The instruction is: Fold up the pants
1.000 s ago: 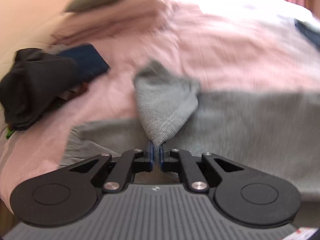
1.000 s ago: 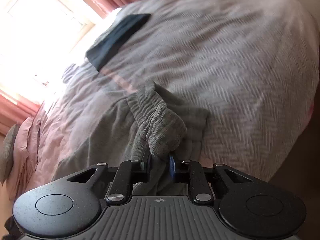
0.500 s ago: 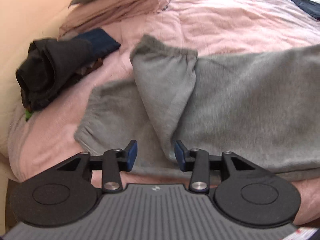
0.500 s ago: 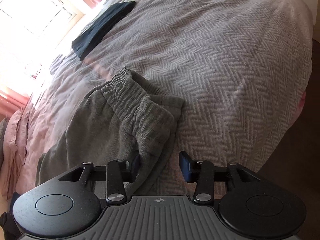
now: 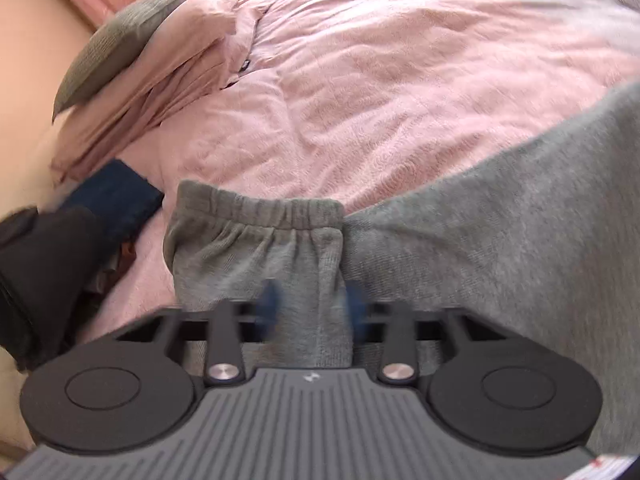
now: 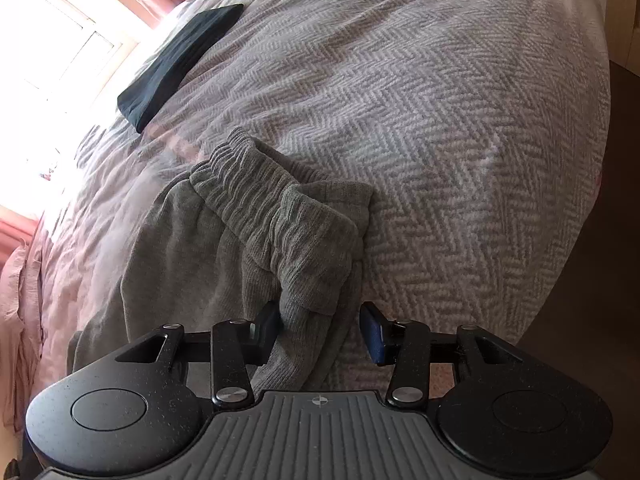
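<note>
Mid-fold: left gripper, jaws blurred and still apart, is closing around the pants leg at lower centre. Right gripper stands released around the waistband. Next, probably both clamp and fold across.

No words, numbers or brand names can be read in either view. The only sign is a small pale emblem, too blurred to make out, at the lower centre of each frame on the ribbed grey gripper housing.
</note>
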Demonstrator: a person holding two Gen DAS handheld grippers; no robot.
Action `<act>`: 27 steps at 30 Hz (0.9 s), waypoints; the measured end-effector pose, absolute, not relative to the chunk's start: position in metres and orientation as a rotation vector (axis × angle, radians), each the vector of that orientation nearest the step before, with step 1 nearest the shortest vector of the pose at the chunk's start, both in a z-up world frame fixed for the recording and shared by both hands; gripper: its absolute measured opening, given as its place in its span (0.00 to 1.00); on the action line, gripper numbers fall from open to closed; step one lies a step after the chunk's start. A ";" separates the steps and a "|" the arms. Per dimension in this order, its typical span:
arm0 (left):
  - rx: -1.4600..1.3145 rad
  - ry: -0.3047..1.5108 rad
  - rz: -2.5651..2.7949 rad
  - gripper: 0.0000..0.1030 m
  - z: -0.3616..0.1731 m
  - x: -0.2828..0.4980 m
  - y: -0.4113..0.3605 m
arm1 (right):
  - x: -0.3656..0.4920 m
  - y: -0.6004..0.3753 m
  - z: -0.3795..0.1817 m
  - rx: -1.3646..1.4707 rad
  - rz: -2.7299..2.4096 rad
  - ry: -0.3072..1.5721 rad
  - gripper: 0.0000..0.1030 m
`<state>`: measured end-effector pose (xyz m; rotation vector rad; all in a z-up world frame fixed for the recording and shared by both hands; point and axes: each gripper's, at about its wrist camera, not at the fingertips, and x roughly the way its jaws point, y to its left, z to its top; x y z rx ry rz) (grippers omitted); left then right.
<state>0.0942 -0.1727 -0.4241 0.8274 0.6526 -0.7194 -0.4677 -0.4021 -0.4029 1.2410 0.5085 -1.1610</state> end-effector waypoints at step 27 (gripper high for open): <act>-0.287 0.923 -0.372 0.04 -0.373 0.168 0.073 | -0.466 -0.415 -0.356 1.107 -1.146 0.496 0.13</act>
